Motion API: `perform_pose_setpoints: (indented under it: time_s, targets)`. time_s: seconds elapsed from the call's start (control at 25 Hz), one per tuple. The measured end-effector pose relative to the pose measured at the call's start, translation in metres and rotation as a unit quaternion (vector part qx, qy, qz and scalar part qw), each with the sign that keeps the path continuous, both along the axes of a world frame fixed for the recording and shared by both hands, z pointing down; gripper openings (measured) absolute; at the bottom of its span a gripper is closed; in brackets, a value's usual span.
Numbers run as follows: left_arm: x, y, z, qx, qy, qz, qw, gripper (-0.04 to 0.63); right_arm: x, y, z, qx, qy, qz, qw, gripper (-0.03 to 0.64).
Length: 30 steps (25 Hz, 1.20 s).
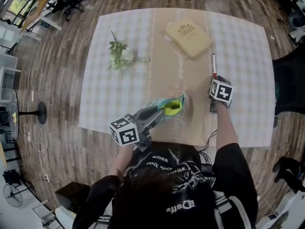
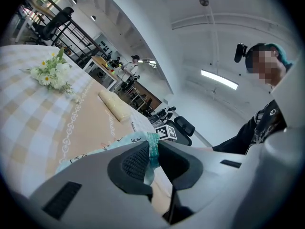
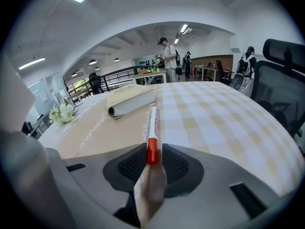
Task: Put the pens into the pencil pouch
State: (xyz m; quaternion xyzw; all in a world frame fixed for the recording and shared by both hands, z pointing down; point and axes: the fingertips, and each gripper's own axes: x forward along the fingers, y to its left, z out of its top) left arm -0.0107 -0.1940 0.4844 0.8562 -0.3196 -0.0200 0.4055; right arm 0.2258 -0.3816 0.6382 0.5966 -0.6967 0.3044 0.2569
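A white pen with a red cap lies on the tan runner, pointing away from me; in the head view the pen shows just beyond my right gripper. Its red end sits between my right gripper's pads, against the left one, with a thin gap on the right. The light-blue pencil pouch lies near the front edge, its mouth showing yellow-green lining. My left gripper is shut on a teal strip at the pouch's edge.
A cream book lies at the back of the runner, just past the pen. A small white flower bunch rests at the back left of the checked tablecloth. An office chair stands to the table's right.
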Motion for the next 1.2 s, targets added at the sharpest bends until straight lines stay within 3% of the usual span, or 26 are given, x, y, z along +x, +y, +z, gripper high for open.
perform_pose_setpoints:
  time_s: [0.08, 0.36, 0.84, 1.2]
  targets:
    - [-0.001, 0.001, 0.000, -0.004, 0.003, -0.007, 1.0000, 0.067, 0.001, 0.001, 0.002, -0.002, 0.003, -0.003, 1.000, 0.074]
    - [-0.006, 0.005, -0.001, 0.000, 0.008, -0.016, 0.9998, 0.067, -0.001, 0.002, 0.001, -0.003, 0.011, -0.006, 1.000, 0.069]
    - [-0.012, 0.009, -0.004, 0.012, 0.020, -0.019, 0.9996, 0.067, 0.000, 0.022, -0.038, 0.047, 0.026, -0.022, 0.998, 0.067]
    - [-0.013, 0.009, -0.004, 0.010, 0.031, -0.014, 0.9994, 0.067, -0.002, 0.056, -0.071, 0.082, 0.050, -0.081, 0.992, 0.067]
